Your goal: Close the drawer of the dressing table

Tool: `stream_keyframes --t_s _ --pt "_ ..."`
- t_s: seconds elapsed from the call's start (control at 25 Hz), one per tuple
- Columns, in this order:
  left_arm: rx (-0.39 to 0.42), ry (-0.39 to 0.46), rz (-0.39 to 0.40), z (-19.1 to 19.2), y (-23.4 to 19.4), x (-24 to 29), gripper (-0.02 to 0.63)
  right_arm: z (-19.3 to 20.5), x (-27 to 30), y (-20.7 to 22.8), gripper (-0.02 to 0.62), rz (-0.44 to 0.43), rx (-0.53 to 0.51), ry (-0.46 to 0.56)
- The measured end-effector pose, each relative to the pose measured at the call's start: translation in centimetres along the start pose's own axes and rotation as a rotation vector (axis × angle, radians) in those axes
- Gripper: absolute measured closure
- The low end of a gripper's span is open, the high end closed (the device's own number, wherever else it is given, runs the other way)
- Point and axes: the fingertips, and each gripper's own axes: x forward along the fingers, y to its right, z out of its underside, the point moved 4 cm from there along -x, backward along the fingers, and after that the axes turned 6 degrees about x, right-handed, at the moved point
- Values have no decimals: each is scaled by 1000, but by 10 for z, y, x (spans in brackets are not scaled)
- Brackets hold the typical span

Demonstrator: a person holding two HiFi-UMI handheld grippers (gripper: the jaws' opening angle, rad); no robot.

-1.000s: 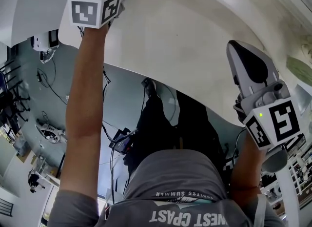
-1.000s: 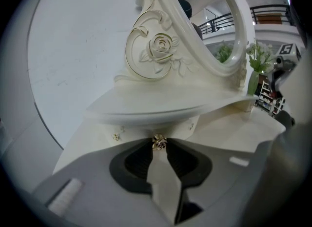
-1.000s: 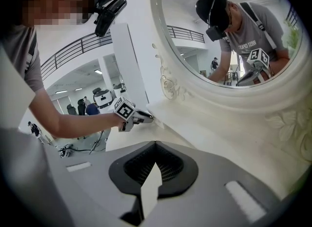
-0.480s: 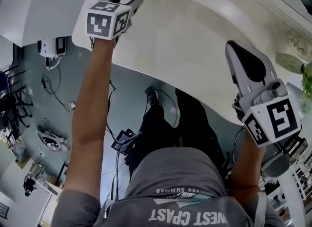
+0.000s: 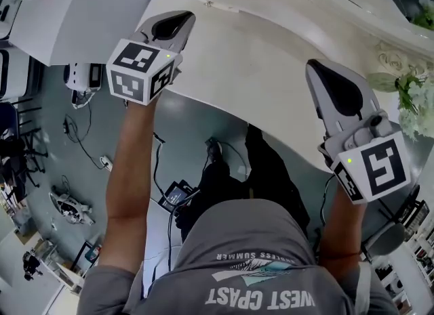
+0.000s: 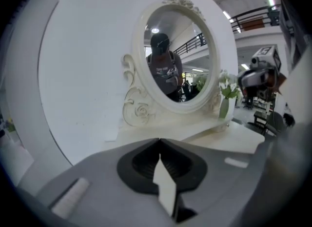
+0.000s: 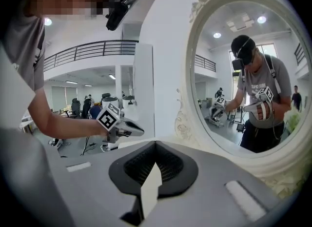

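Observation:
The cream dressing table (image 5: 258, 56) curves across the top of the head view, and its top (image 6: 229, 135) also shows in the left gripper view. Its oval mirror (image 6: 175, 57) (image 7: 253, 74) stands ahead of both grippers. No drawer front shows in any view. My left gripper (image 5: 178, 17) (image 6: 159, 141) hangs over the table's left end. Its jaws have just closed and are shut with nothing between them. My right gripper (image 5: 319, 68) (image 7: 156, 144) is held above the table's near edge at the right, shut and empty.
A vase of white flowers (image 6: 225, 99) (image 5: 413, 100) stands at the table's right end beside the mirror. A white wall panel (image 5: 41, 22) rises at the left. Cables and equipment (image 5: 81, 76) lie on the grey floor below it.
Both grippers have lifted and drawn back from the table towards the person. The left gripper's jaws, apart half a second ago, are now together.

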Motion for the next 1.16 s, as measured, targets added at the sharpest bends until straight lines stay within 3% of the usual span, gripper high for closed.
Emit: stream_keyframes --t_s 0.4,0.6,1.16 --pt "111 230 -31 -90 50 -137 603 -52 -55 -49 594 21 -77 102" --pt "164 304 -43 -119 73 -199 603 -75 -81 -77 594 25 -111 140" --pt "216 403 -71 -134 121 -328 603 -113 -125 -155 594 19 -192 236"
